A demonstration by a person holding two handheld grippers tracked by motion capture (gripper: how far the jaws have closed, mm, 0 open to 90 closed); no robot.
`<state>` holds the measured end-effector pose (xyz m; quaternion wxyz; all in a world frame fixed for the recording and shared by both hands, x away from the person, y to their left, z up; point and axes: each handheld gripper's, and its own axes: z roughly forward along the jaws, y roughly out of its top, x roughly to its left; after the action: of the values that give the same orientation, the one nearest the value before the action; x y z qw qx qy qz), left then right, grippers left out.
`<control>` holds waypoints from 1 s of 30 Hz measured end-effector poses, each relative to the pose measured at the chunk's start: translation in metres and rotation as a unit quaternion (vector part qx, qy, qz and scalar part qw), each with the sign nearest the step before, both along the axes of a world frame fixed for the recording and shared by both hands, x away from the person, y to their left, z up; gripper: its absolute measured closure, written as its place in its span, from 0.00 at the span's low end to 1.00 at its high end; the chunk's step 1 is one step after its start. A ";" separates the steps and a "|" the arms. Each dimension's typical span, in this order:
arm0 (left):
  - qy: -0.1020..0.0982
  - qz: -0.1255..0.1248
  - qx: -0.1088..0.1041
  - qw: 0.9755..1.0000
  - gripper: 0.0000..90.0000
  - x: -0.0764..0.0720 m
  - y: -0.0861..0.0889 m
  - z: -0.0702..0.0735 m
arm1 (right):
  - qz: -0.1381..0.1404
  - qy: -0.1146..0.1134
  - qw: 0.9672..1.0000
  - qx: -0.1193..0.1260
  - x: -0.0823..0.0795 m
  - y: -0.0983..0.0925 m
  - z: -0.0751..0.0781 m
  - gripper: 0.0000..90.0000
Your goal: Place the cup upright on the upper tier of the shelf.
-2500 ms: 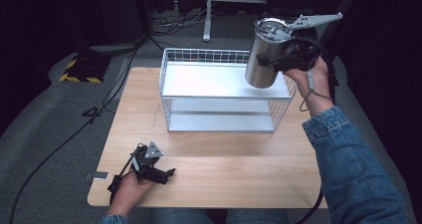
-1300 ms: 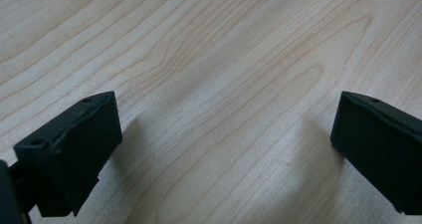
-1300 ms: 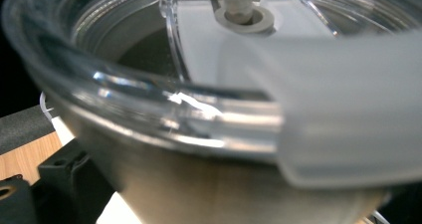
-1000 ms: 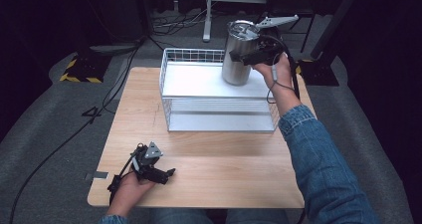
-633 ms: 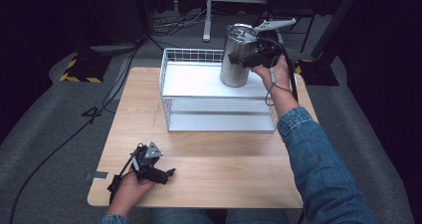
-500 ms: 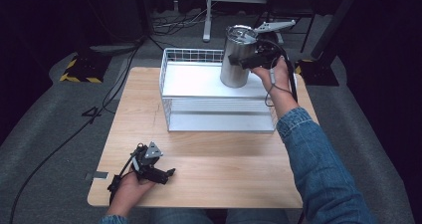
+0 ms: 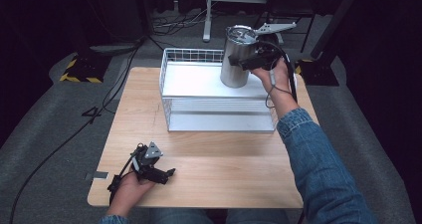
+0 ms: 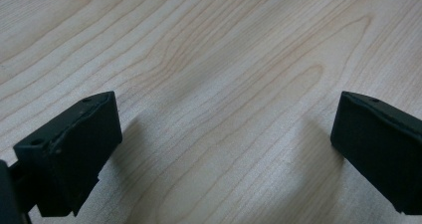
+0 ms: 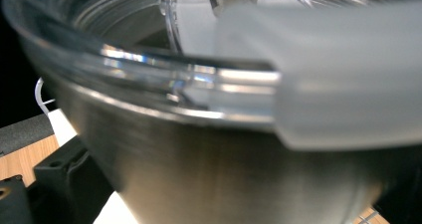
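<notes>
near the front left corner of the counter the left hand-held gripper is resting on the wood, its jaws standing wide apart with nothing but bare grain between them in the left gripper view.

further back, the right hand-held gripper is clamping the steel tumbler around its upper body, just under the rim. the tumbler is sitting upright in or just over the far right corner of the white wire basket, which is taking up the far half of the counter. can't quite tell if the base is touching the basket floor.

handling-wise i'm guessing: rigid, brushed metal, so pretty slick under hard jaws, and likely a bit weighty for a one-sided pinch. the clear lid is looking like plastic with a sliding tab, so i wouldn't be squeezing there, it could pop or crack. gripping the wall below the lid is making sense, since the body is tapering and the wider top is helping stop it sliding down.
</notes>
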<state>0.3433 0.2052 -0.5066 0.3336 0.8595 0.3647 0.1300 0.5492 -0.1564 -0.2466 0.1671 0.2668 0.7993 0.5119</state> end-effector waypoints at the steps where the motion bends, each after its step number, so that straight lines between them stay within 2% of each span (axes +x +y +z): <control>1: 0.001 -0.001 0.001 1.000 0.00 0.000 0.000 0.000 | 0.000 0.000 1.000 0.001 0.000 0.000 0.000 0.03; 7: 0.000 0.000 0.000 1.000 0.00 0.000 0.000 0.000 | 0.001 0.012 1.000 0.017 0.002 -0.001 -0.003 0.00; 16: 0.000 0.000 0.000 1.000 0.00 0.000 0.000 0.000 | -0.006 -0.007 1.000 0.023 -0.005 -0.006 0.002 0.00; 24: 0.000 -0.004 0.003 1.000 0.00 0.001 0.000 0.000 | -0.002 -0.029 0.999 0.016 -0.019 -0.017 0.013 0.00; 30: 0.004 -0.004 0.000 1.000 0.00 0.002 -0.001 0.000 | 0.012 -0.038 0.999 0.033 -0.034 -0.033 0.022 0.00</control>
<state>0.3450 0.2045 -0.5064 0.3328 0.8615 0.3624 0.1250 0.5152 -0.1890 -0.2251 0.1825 0.2432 0.7783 0.5493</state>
